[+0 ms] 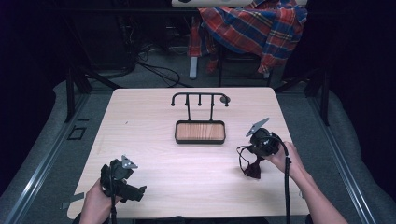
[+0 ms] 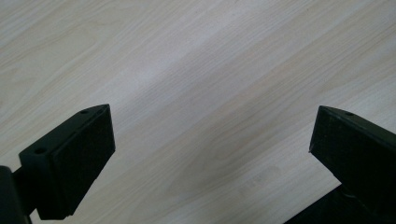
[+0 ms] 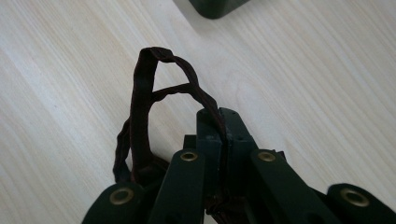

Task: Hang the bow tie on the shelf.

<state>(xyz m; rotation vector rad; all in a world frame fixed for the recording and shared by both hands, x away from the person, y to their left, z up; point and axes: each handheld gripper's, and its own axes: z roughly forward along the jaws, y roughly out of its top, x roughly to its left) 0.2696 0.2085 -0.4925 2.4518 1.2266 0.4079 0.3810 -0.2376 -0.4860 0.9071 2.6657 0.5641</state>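
High view: right gripper [image 1: 256, 156] lifts a dark strap bundle [image 1: 251, 167] off the bench [image 1: 154, 140], near the hook rack [image 1: 200, 99], likely its destination. Left gripper [image 1: 122, 179] idles at the near edge.
Left gripper view: jaws wide apart over bare wood.
Right gripper view: jaws clamped on a strap loop [image 3: 154, 88] so it hangs open.

Dark maroon strap [image 3: 142, 107]; looped, limp, pinched above table.

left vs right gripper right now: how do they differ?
The left gripper has its jaws wide apart over bare pale wooden table; the right gripper is shut on a dark maroon cloth strap. The left sits near the table's front edge, the right farther in, beside the black wire hook stand with wooden tray. Both are black and hand-held.
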